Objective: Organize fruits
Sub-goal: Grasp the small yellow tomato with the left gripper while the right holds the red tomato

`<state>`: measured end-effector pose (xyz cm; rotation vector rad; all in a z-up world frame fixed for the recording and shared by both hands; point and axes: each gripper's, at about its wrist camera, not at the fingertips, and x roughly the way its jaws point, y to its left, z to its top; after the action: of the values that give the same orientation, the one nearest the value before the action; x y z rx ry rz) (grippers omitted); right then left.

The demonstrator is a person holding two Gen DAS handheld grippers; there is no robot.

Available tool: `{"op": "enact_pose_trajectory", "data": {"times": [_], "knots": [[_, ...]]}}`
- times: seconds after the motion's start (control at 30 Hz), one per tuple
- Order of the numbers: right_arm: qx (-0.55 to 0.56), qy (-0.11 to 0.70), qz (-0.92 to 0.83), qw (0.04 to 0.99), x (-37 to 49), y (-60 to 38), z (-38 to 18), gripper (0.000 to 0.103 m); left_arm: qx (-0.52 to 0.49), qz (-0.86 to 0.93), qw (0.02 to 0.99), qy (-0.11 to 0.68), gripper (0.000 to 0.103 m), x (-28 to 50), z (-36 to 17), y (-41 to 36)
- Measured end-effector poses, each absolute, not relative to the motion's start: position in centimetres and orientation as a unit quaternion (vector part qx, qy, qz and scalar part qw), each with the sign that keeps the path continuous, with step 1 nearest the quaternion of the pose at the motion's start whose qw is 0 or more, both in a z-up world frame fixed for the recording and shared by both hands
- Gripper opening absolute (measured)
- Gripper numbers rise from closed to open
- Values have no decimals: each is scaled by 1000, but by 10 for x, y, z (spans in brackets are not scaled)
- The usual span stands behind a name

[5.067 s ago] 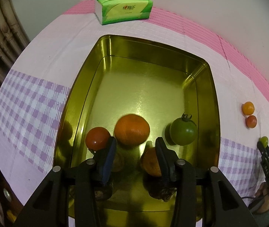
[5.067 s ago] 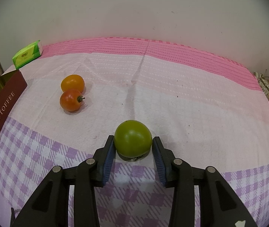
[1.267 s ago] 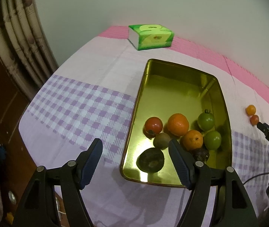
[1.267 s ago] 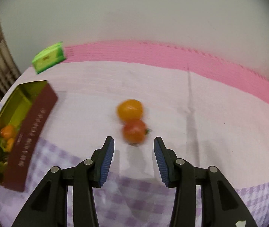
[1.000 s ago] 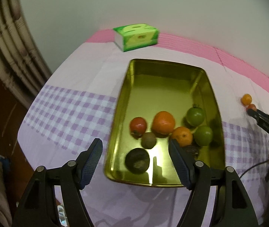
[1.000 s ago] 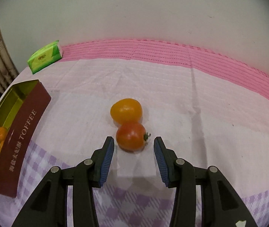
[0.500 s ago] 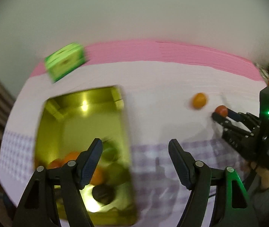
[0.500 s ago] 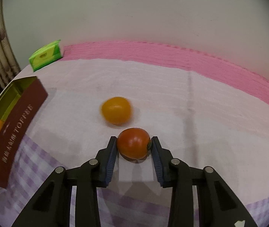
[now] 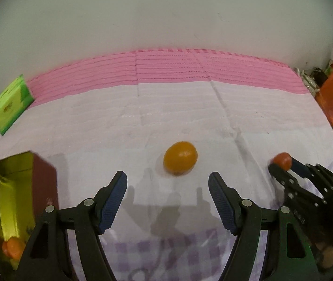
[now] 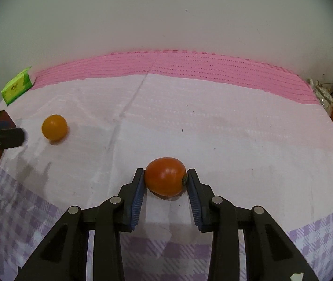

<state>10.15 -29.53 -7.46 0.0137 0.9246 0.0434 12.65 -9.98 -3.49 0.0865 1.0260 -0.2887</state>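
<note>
The right tongs (image 10: 165,181) are clamped on a red tomato (image 10: 165,179), their blue pads pressing its two sides, the fruit low over the pink-and-white cloth on the bench (image 10: 213,121); whether it rests on the cloth cannot be told. The left tongs (image 9: 167,186) stand wide apart and hold nothing; an orange-yellow tomato (image 9: 180,160) lies on the cloth just beyond their tips, almost centred in the gap, a little toward the right finger, its long axis running across the gap rather than along it; so the left tongs are plainly the nearer and need only go forward and down to straddle it. The gold tin (image 9: 0,187), fruit already in it, sits at the left tongs' near left, well apart from the right tongs.
</note>
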Motion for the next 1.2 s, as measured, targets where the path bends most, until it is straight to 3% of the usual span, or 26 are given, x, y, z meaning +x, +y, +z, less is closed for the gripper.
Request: {"op": "enact_pose_trajectory", "data": {"times": [0.23,0.3,0.37,0.77,1.2], "knots": [[8,448,22,893,101,-297,-76,34,49,-140,855,497,67,150,-52,-116],[6,449,22,893,101,-298,-76,35,42,-140,850,506,57,155,-59,-118],[5,449,21,893,100,-298,-76,35,36,-140,845,515,39,157,-65,-118],[1,449,19,893,101,-295,-76,35,31,-119,853,508,37,112,-40,-88],[-9,448,11,894,100,-291,-74,36,-1,-65,868,493,37,54,9,-6]]}}
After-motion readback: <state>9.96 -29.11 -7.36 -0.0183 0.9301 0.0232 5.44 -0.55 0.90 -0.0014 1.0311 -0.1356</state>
